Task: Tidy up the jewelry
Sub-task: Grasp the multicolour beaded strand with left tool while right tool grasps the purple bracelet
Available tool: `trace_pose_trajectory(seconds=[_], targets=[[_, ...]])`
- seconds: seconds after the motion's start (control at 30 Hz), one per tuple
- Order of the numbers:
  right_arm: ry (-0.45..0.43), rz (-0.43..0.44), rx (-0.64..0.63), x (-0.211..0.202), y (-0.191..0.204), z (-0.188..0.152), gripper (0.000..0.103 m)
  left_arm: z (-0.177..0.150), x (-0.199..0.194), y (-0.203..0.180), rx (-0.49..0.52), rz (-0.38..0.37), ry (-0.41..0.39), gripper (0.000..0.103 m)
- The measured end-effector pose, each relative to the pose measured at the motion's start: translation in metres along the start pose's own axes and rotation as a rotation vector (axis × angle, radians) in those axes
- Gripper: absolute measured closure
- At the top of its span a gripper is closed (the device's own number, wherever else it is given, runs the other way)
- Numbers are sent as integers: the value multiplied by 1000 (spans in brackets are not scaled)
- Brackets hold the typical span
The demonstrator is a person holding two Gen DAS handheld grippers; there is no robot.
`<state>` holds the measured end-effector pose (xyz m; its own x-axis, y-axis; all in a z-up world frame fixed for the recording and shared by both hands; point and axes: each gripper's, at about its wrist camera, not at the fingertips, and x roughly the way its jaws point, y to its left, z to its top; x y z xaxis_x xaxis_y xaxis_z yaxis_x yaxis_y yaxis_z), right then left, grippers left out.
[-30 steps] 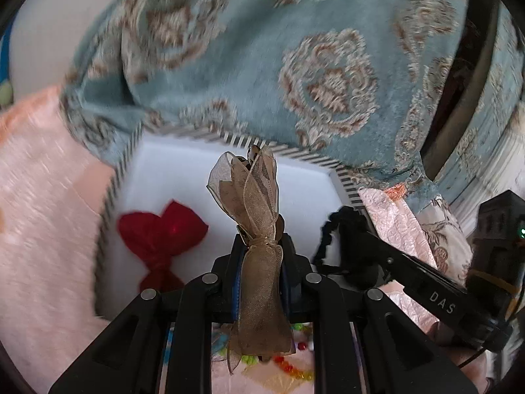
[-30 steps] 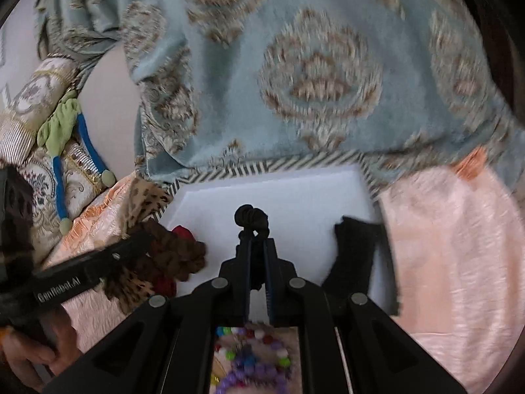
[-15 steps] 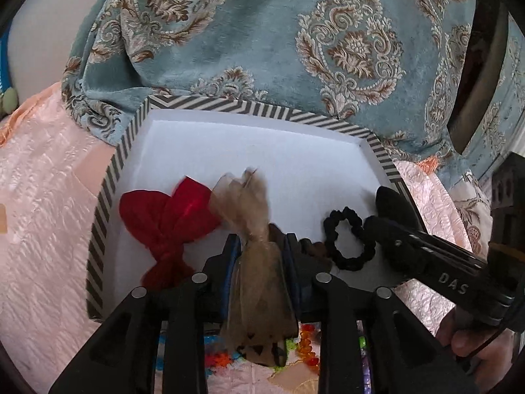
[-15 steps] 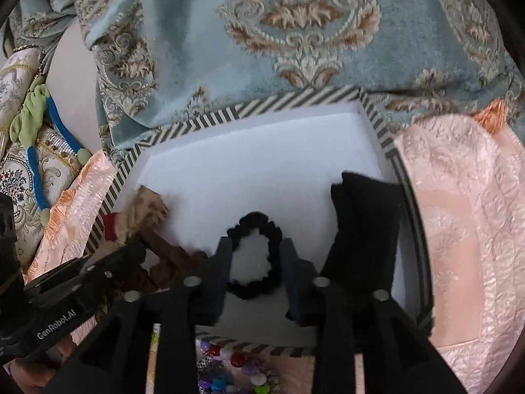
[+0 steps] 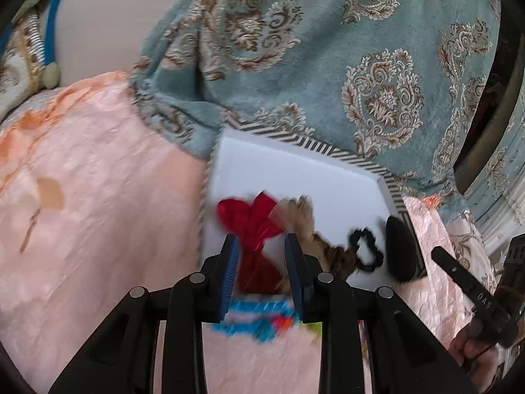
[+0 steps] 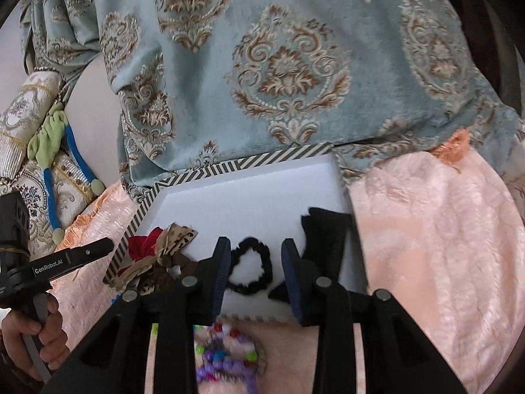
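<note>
Peach quilted bedding (image 6: 436,229) covered the surface, with a blue damask cushion (image 6: 288,65) leaning over the far edge of a white tray with a striped rim (image 6: 249,164). Inside the tray lay a red bow (image 5: 252,226) at the left, a tan sheer bow (image 5: 300,216) just beside it and touching it, a leopard-print scrunchie (image 6: 157,275) near the front rim, a black scrunchie (image 6: 251,266) flat on the white floor, and a black bow (image 6: 325,236) against the right wall.

The left gripper (image 5: 261,246) hung over the tray's left part with its fingers spread wide and nothing between them; the red bow showed through the gap. The right gripper (image 6: 252,252) was likewise spread and empty, the black scrunchie lying on the tray between its blue-padded fingers (image 6: 223,262) (whether it touched them I could not tell).

Coloured beads (image 6: 226,354) lay on the bedding in front of the tray, blurred in the left view.
</note>
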<state>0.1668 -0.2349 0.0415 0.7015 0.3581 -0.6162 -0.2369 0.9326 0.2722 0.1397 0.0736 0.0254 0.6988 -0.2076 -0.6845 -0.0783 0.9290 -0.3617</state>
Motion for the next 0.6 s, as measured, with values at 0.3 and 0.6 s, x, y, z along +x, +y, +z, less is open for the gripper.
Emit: trace_pose_trajectory(seconds=[0.3,0.6], targets=[[144,-51,192,-16,-31,-58,70,-41,-16,13,-44,47,110,91],[218,8,362,-4,-52,-88,69,-64,5,-17,143,-12,155,91]])
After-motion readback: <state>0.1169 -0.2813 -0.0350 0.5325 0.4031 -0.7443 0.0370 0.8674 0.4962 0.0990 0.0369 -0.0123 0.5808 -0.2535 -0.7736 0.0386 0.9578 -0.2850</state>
